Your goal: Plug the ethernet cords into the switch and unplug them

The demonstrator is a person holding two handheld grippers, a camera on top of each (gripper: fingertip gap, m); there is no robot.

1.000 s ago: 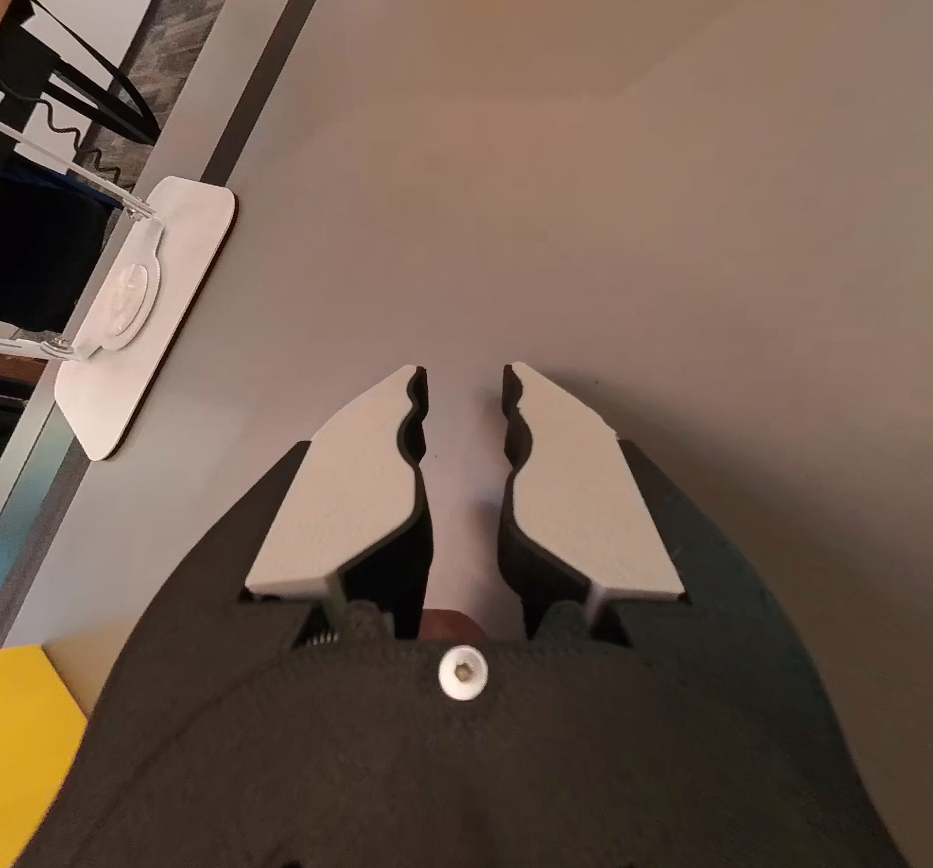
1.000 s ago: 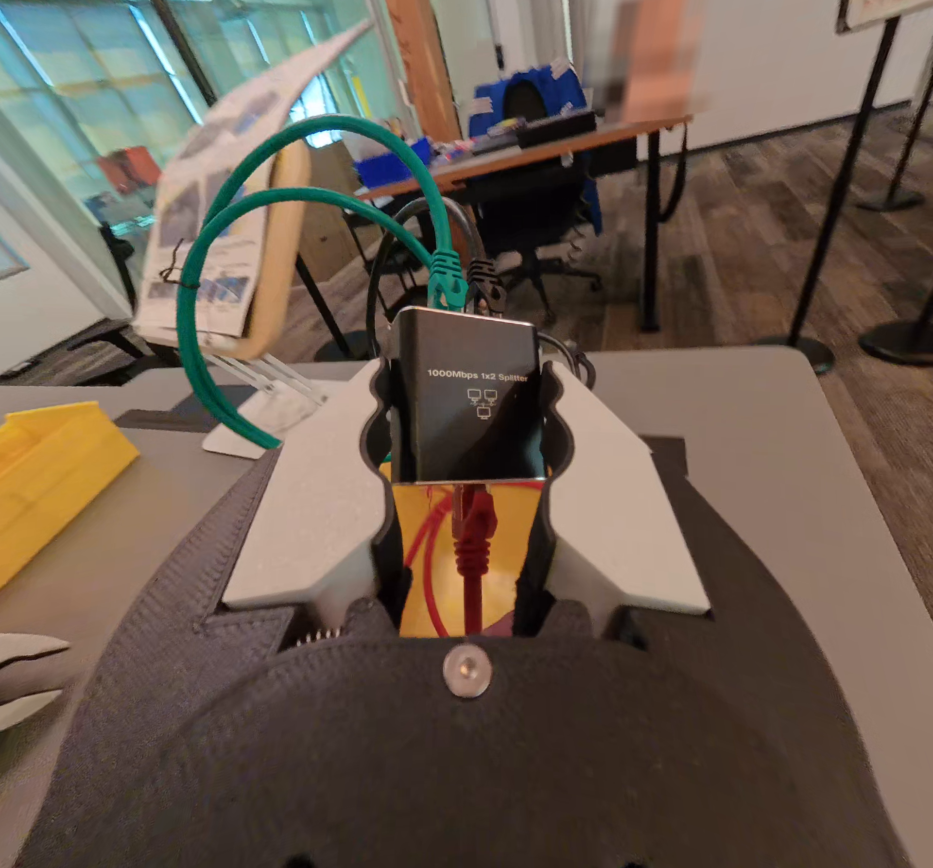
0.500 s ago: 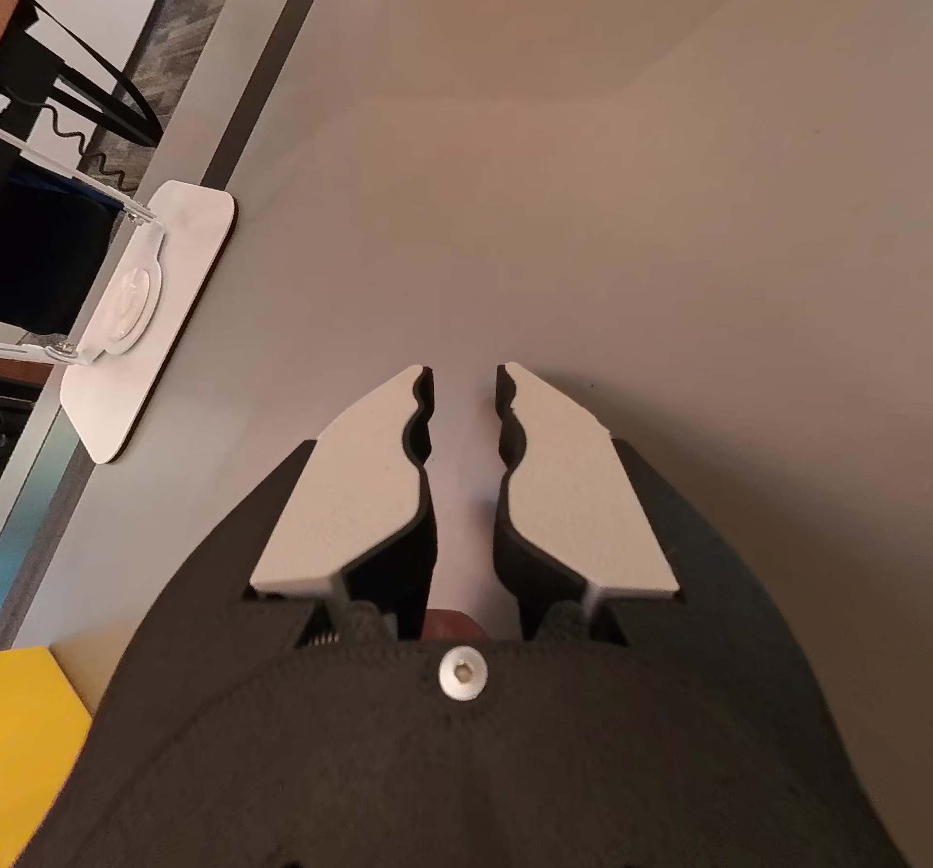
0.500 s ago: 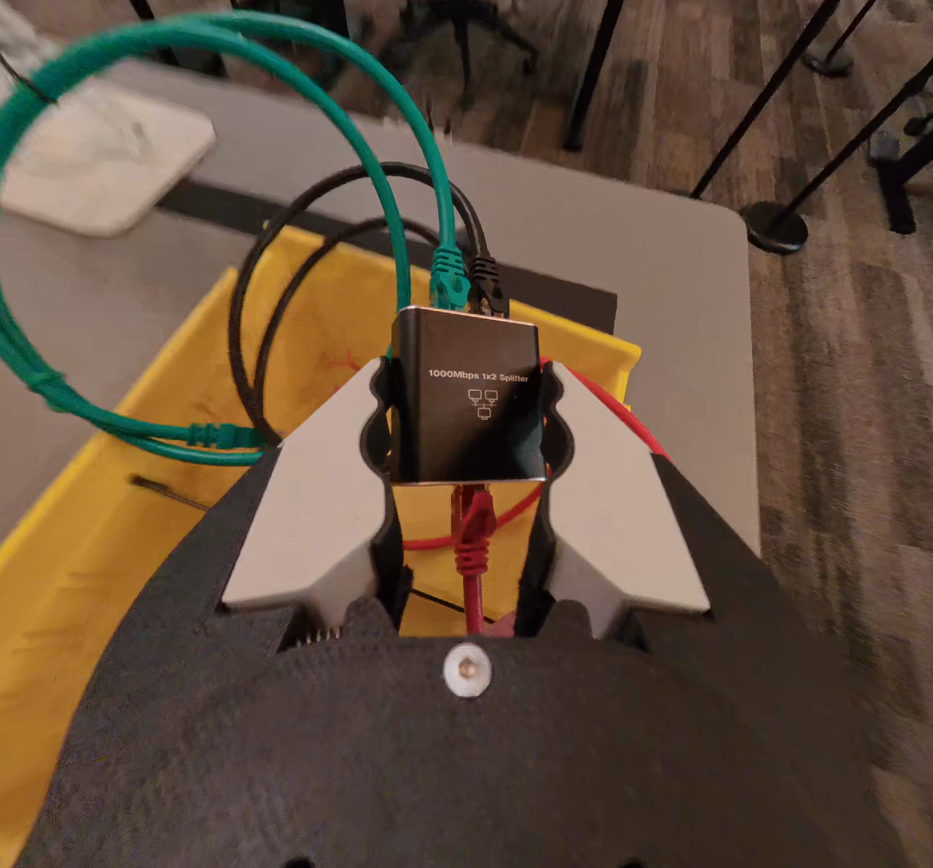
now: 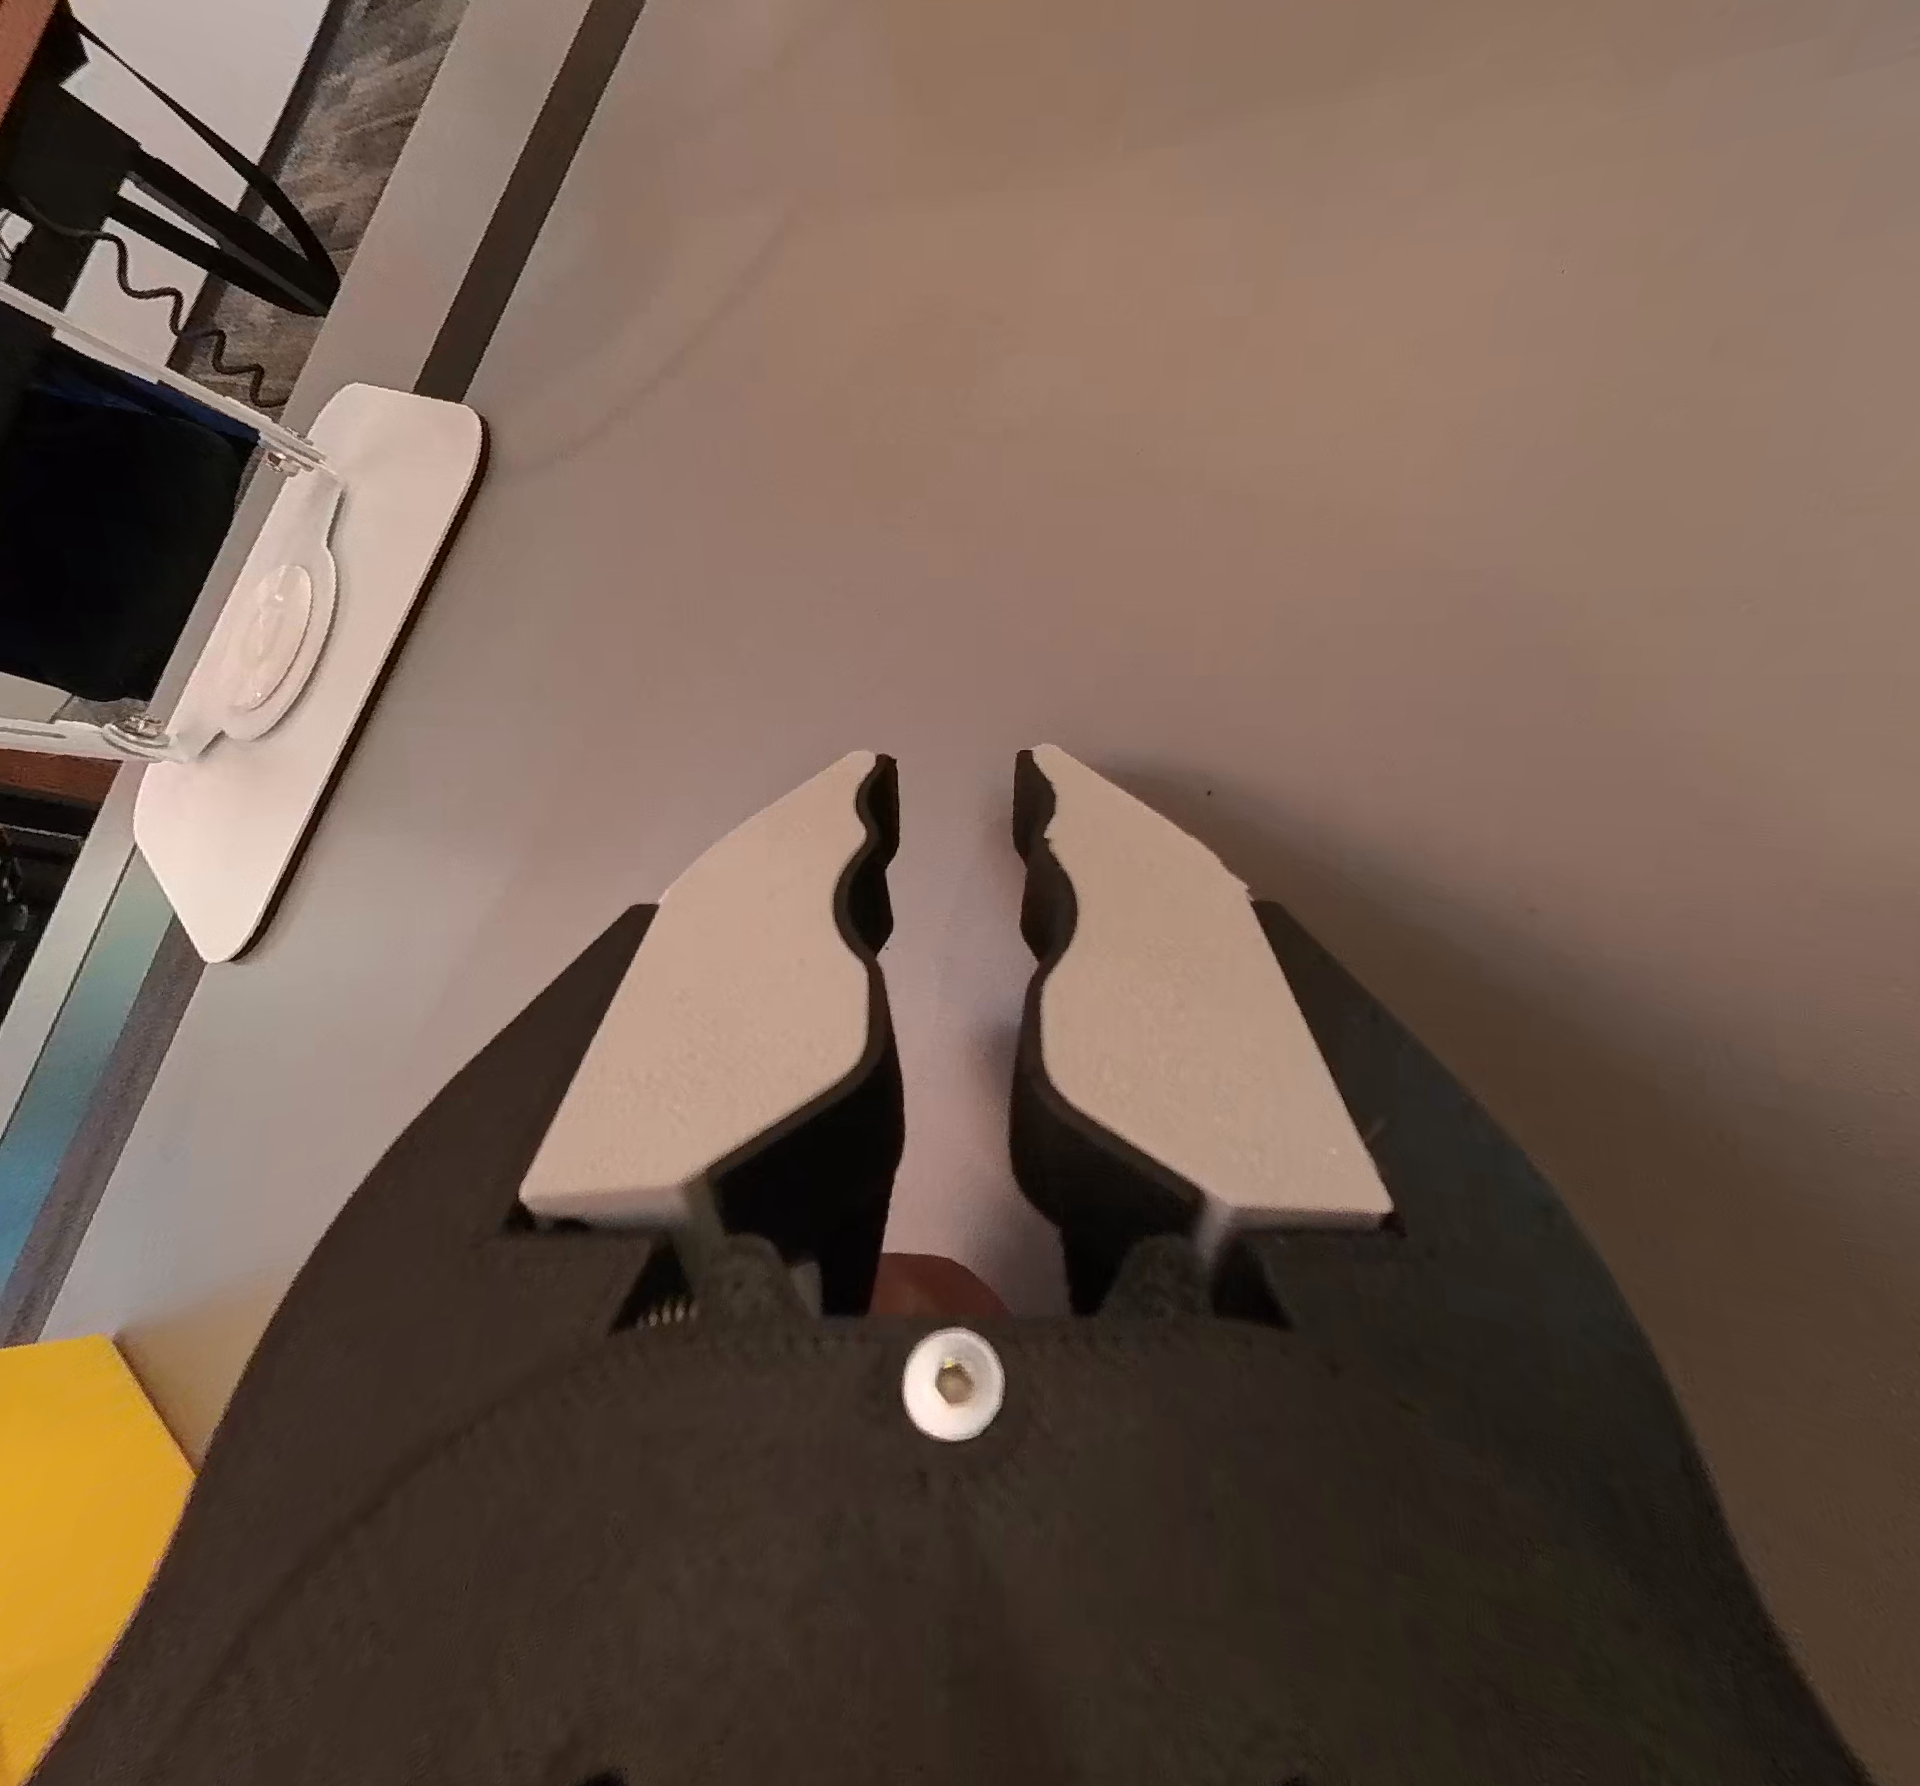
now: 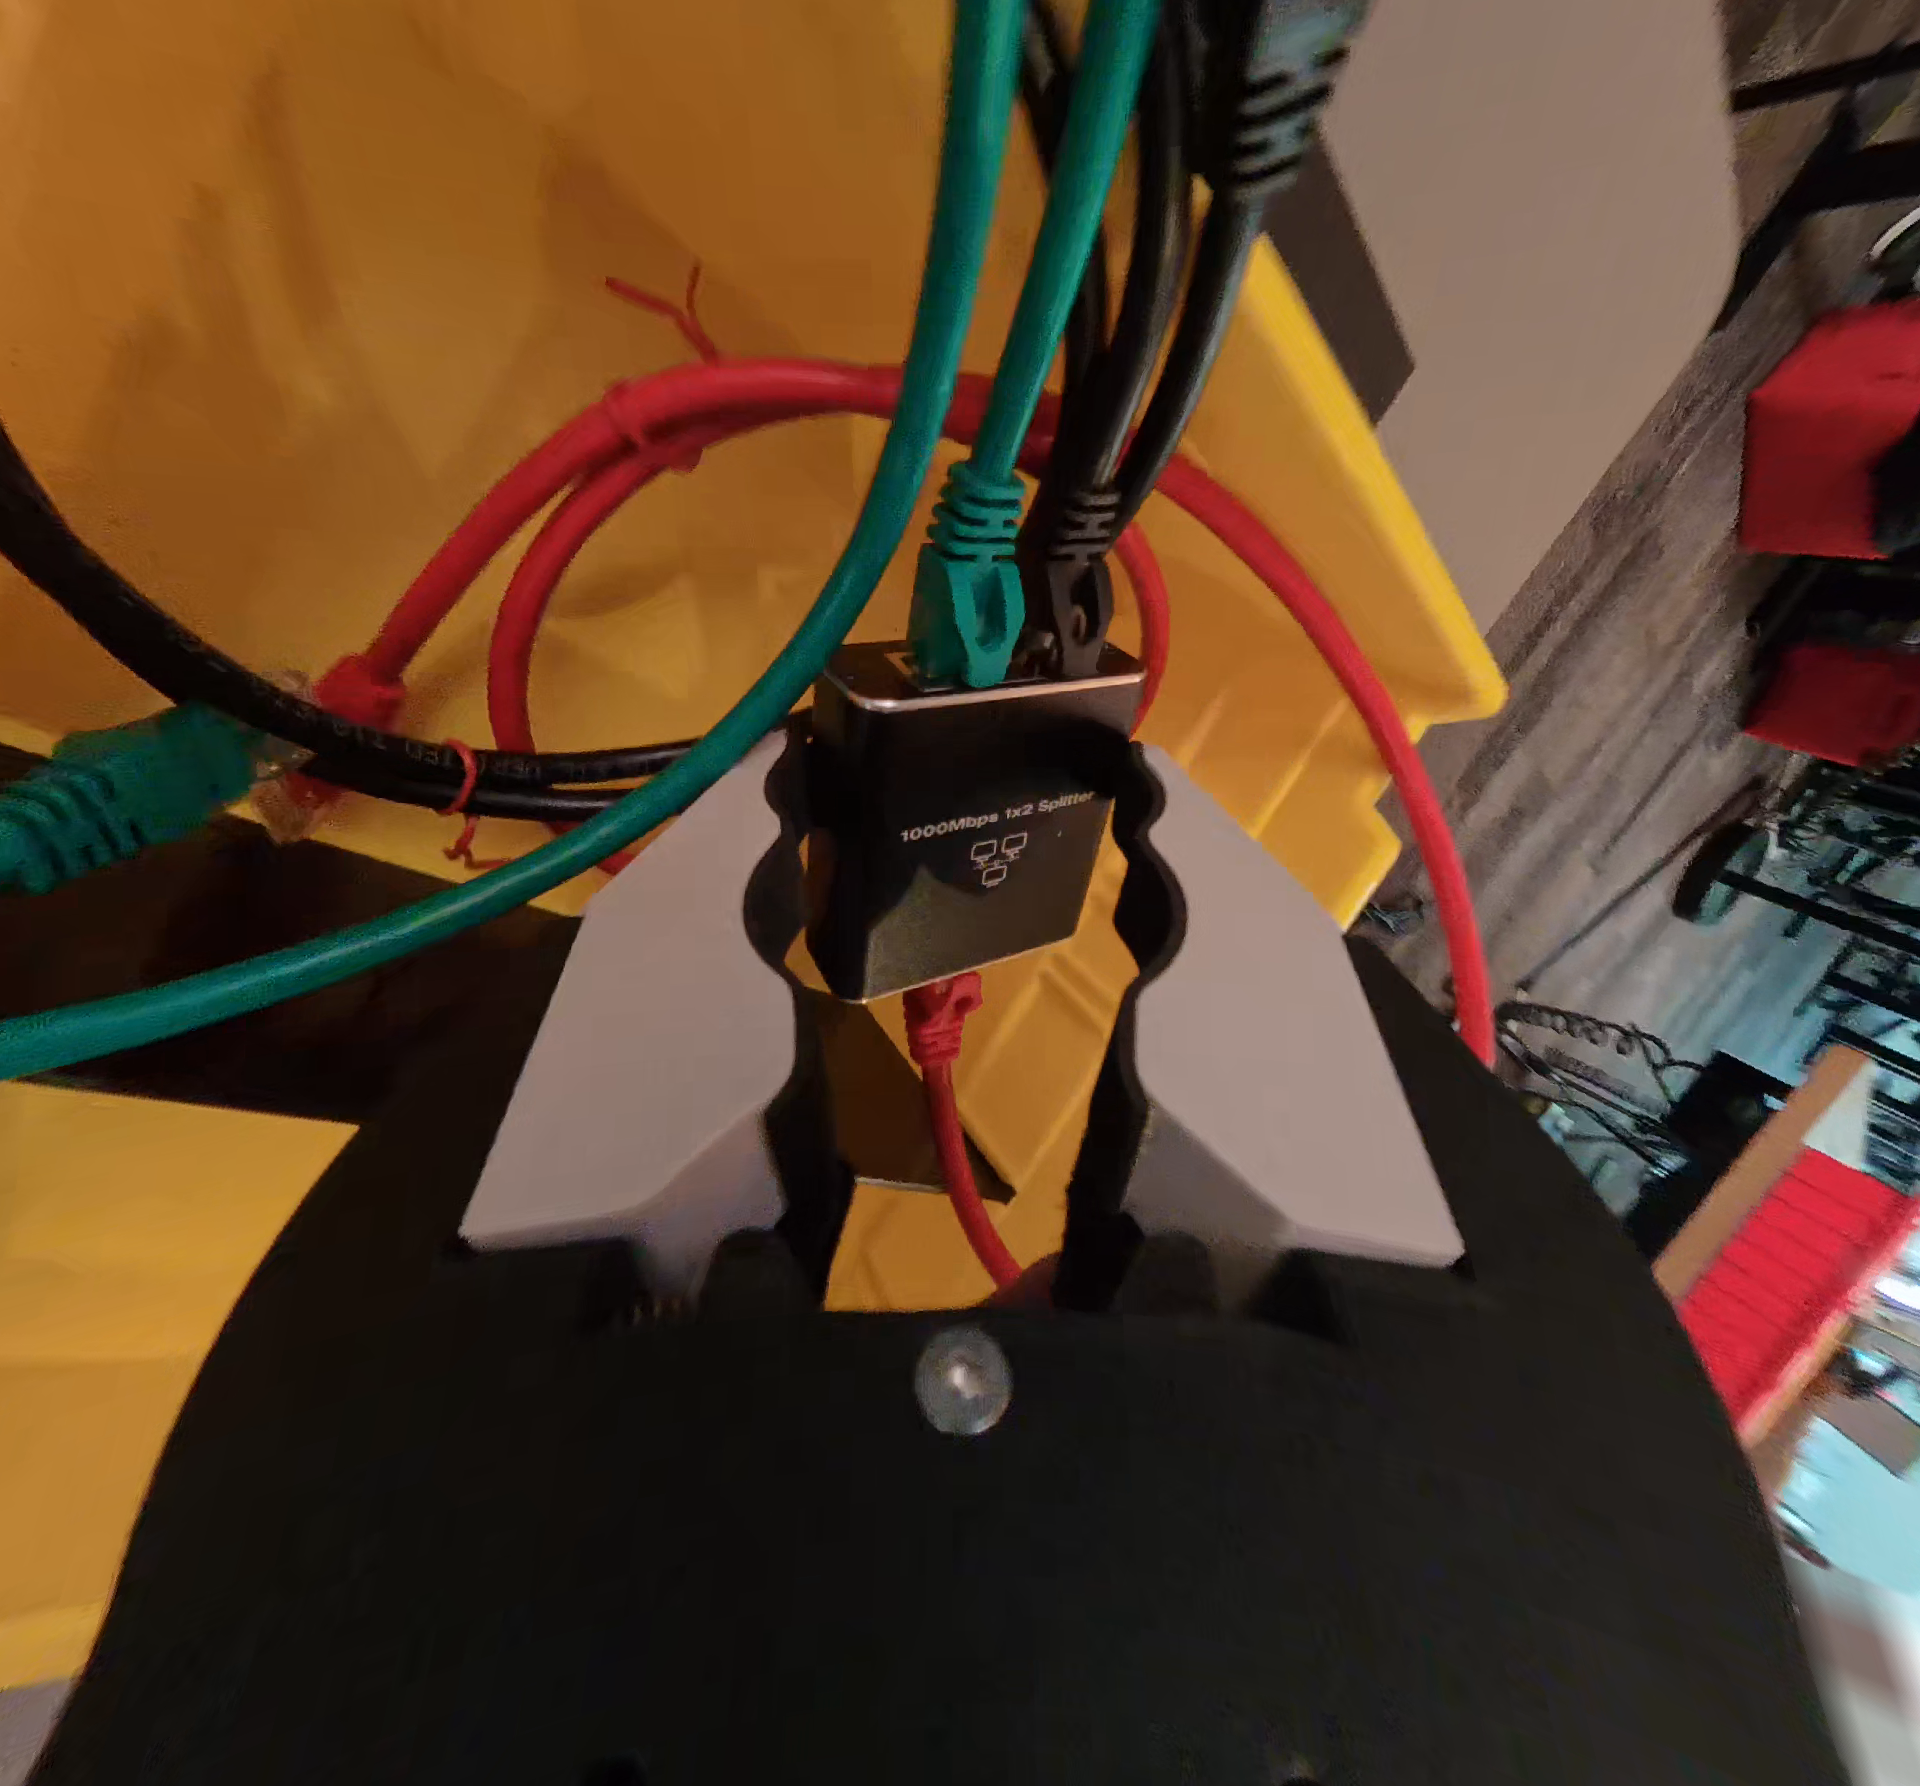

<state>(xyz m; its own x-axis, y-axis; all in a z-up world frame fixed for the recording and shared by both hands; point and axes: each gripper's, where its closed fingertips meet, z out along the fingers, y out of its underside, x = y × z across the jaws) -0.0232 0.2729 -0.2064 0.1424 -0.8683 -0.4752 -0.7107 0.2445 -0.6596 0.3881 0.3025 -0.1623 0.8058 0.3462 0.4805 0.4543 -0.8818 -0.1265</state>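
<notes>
In the right wrist view my right gripper (image 6: 966,749) is shut on the black switch (image 6: 966,843) and holds it, slightly tilted, low over the yellow bin (image 6: 312,178). A green cord plug (image 6: 971,583) and a black cord plug (image 6: 1075,573) sit in the switch's far end. A red cord plug (image 6: 940,1009) sits in its near end. The cords' loops and free ends hang into the bin. In the left wrist view my left gripper (image 5: 956,770) is slightly open and empty above the bare grey table (image 5: 1351,386).
A white stand base (image 5: 312,676) sits at the table's left edge, with floor and dark furniture legs beyond. A yellow bin corner (image 5: 62,1487) shows at the lower left. To the right of the bin lie the grey table (image 6: 1507,178) and red items (image 6: 1829,427) on the floor. Some 40 centimetres of space lies between my two pairs of fingers.
My right gripper has tipped downward with the switch, from facing the room to low over the yellow bin, with the cords trailing. My left gripper's jaws have narrowed slightly; it has barely moved.
</notes>
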